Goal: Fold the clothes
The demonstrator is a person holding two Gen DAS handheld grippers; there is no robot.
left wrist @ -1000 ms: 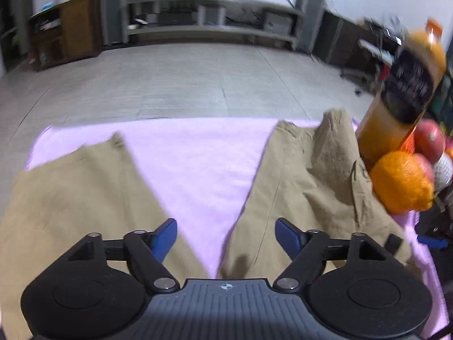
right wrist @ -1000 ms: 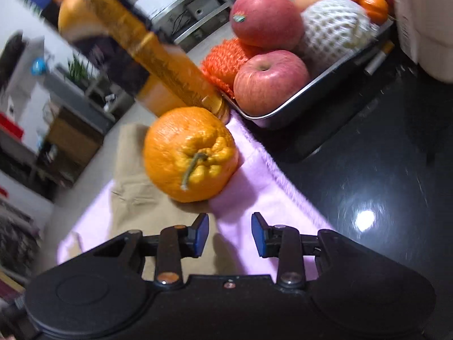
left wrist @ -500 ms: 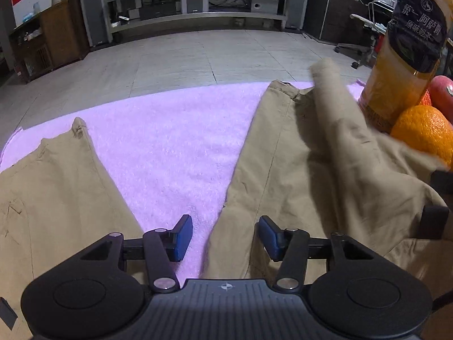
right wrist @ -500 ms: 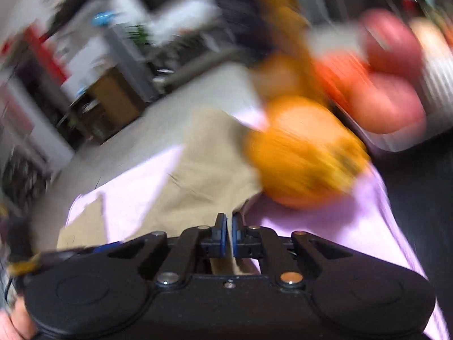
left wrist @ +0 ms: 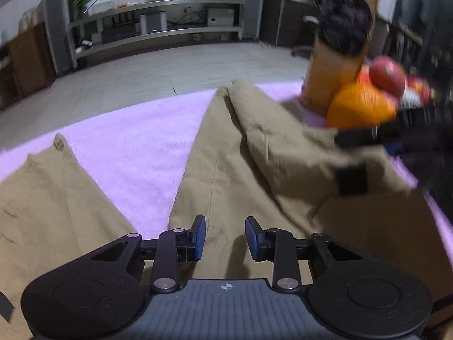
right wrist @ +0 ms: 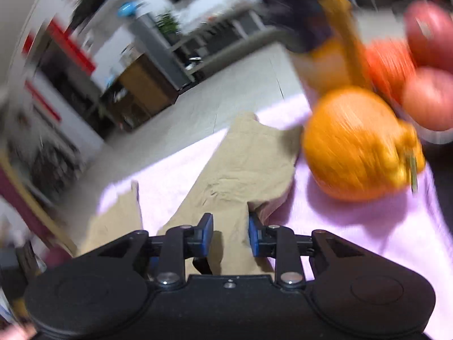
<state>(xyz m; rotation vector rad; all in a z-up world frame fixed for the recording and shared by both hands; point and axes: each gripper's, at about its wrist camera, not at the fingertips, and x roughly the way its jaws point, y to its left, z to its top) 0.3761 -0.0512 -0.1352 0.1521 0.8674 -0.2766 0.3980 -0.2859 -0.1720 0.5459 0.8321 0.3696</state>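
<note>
Left gripper: the two blue pads stand apart with a clear gap, so it is released. Khaki cloth is seen through the gap, but the pads do not press on it.

Right gripper: the blue pads are also spread, and it grasps nothing. A strip of khaki cloth runs between the fingers; I cannot tell whether it touches them. In the left wrist view this gripper shows as a dark blurred shape at the right edge, over the cloth.

Trousers: a khaki pair lies on the pink towel. One leg stretches away from the left gripper toward the far edge of the towel, and a part of it is folded over itself with many wrinkles on the right side. The other leg lies to the left, apart from the first, with a wedge of bare towel between them.

Towel: it covers the table top under the trousers, and its far edge meets the view of the grey floor.

Orange: a big orange fruit with a stalk sits on the towel, just beside the right edge of the trouser leg. It is blurred in both views.

Bottle: a tall bottle of orange drink with a dark label stands behind the orange, near the far right corner of the towel.

Apples: red apples lie to the right of the bottle, blurred.

Background: grey shelves and a brown cabinet stand along the far wall.
</note>
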